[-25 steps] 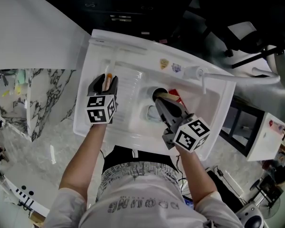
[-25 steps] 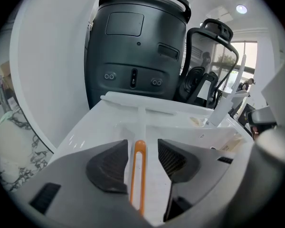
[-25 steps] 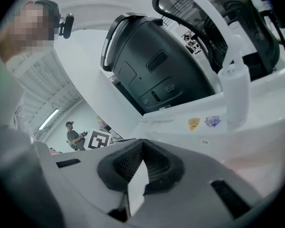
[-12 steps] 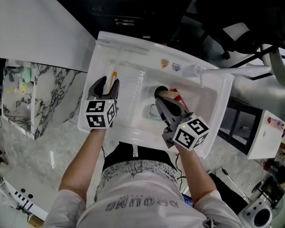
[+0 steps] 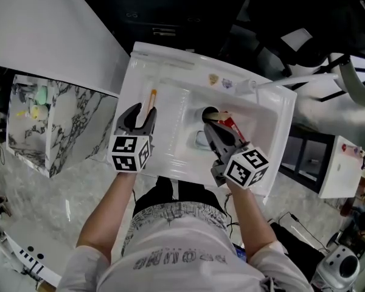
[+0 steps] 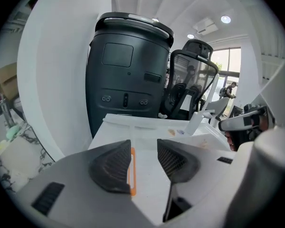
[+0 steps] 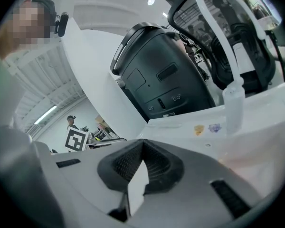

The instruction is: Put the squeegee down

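While we hold both grippers over the white sink [image 5: 170,56], its drainboard [image 5: 170,145] on the left shows bare room toward the near rim and the far rim. The squeegee [image 5: 152,97] lies flat there, its orange strip just inside one pad of our left gripper [image 5: 141,112], whose jaws stand spread; we cannot tell if they touch. Our right gripper [image 5: 212,130] hangs over the basin [image 5: 264,123], jaws pressed together on nothing, near the dark drain hole [image 5: 208,112] and a red item [image 5: 230,123]
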Motion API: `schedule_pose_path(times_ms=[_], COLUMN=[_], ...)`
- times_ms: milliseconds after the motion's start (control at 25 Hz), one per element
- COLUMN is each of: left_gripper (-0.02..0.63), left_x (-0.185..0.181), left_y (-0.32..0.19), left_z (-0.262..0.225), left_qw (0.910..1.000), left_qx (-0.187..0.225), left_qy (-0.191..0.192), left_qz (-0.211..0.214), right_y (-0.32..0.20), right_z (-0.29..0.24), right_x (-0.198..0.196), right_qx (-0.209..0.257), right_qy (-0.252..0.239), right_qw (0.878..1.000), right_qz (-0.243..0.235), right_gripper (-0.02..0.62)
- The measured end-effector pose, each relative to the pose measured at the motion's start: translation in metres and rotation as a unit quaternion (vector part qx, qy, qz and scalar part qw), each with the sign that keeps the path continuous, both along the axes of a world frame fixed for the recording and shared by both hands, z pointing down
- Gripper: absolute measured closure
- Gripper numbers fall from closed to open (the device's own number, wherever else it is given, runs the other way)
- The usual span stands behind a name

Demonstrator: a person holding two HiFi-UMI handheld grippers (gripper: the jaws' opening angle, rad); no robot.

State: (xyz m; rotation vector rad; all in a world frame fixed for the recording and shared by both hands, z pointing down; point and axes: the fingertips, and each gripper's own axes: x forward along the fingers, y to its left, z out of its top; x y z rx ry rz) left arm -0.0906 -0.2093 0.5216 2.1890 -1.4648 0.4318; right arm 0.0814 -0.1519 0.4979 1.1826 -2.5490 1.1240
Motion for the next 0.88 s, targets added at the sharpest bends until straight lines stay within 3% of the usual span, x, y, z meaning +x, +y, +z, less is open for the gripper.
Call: schedule_pose_path(times_ms=[880], left_gripper=[0.528], left_x=[-0.006], left_y=[0.042], left_z=[-0.084], left_qw=[0.9935], left_qx=[0.078], left_qy=[0.041], left_qz=[0.072], right_y=[0.021], right_z=[-0.042], right_x=[-0.016], right_qx=[0.047], right_qy=[0.032], right_qw=[0.998], right_qz=[0.028], right_gripper=[0.588])
